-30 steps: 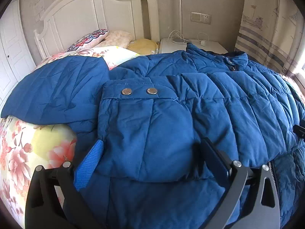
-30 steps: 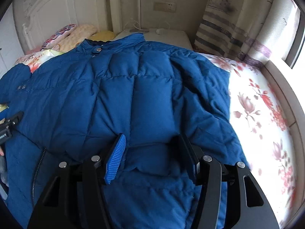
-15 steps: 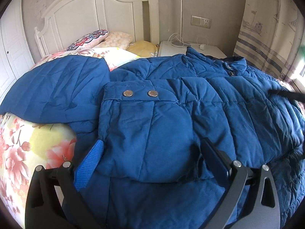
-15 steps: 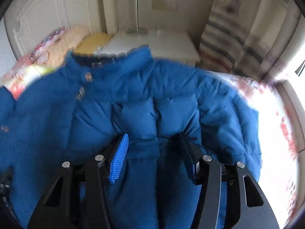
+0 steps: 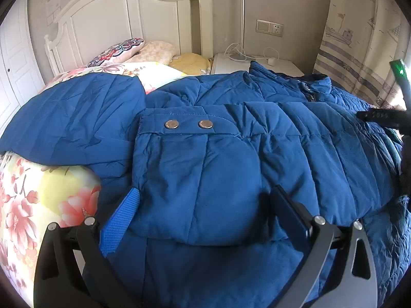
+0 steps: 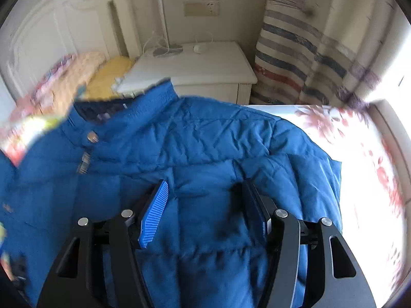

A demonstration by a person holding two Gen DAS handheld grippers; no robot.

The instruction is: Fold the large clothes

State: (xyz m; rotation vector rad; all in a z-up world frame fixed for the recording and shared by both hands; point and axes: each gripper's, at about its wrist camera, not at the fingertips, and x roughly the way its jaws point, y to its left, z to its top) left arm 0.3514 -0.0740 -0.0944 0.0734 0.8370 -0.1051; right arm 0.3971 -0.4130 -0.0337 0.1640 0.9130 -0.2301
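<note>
Jaws on both units stand wide apart and grip nothing. On my left gripper [image 5: 203,205] the fingers straddle a folded sleeve [image 5: 195,174] of the blue down jacket [image 5: 295,138], cuff end toward the headboard [image 5: 123,18], two metal snaps [image 5: 188,124] showing on the cuff band. On my right gripper [image 6: 205,205] the fingers frame quilted fabric below the jacket collar [image 6: 133,110] — the view is motion-blurred, so I cannot tell contact. Jacket position: spread across the bed, front up, on the floral bedsheet [image 5: 38,200]; its detached-looking hood panel [image 5: 74,118] lies at far left. Beyond the collar stands a white nightstand [image 6: 195,64] — striped curtain [image 6: 295,59] beside it.
</note>
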